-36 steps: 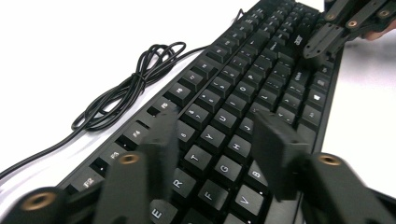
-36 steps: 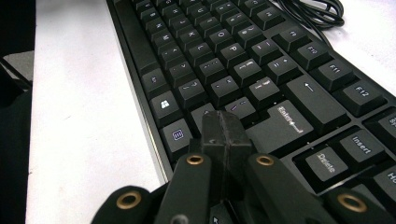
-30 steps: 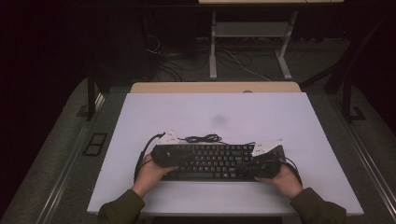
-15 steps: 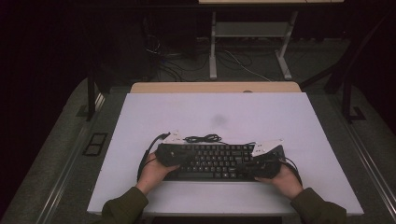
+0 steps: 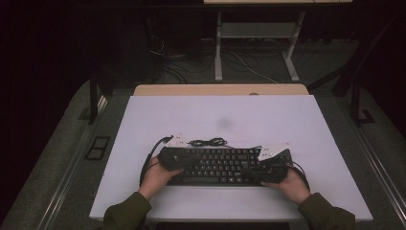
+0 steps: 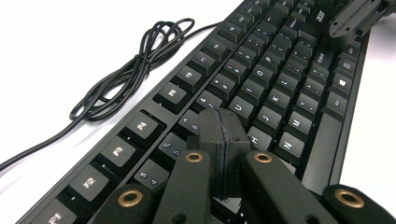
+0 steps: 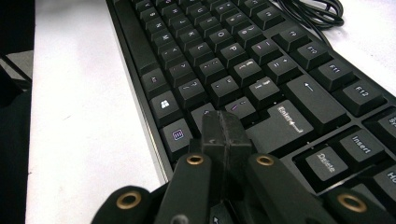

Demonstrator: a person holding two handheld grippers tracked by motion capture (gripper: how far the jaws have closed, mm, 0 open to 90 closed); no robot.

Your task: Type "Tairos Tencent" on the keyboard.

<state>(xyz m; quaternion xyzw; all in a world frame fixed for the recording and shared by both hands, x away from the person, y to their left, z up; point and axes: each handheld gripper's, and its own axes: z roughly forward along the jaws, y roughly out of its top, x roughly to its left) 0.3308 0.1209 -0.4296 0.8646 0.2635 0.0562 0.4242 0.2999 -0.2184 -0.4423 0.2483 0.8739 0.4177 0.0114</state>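
Note:
A black keyboard lies flat across the near middle of the white table. Its black cable is bundled just behind it. My left gripper is over the keyboard's left end. In the left gripper view its jaws are pressed together above the number and letter keys, with nothing between them. My right gripper is over the right end. In the right gripper view its jaws are shut above the keys beside Enter. Whether either tip touches a key I cannot tell.
The cable bundle lies loose on the table behind the function row. A wooden strip borders the table's far edge. Beyond it are desk legs and floor cables in the dark. Bare white tabletop surrounds the keyboard.

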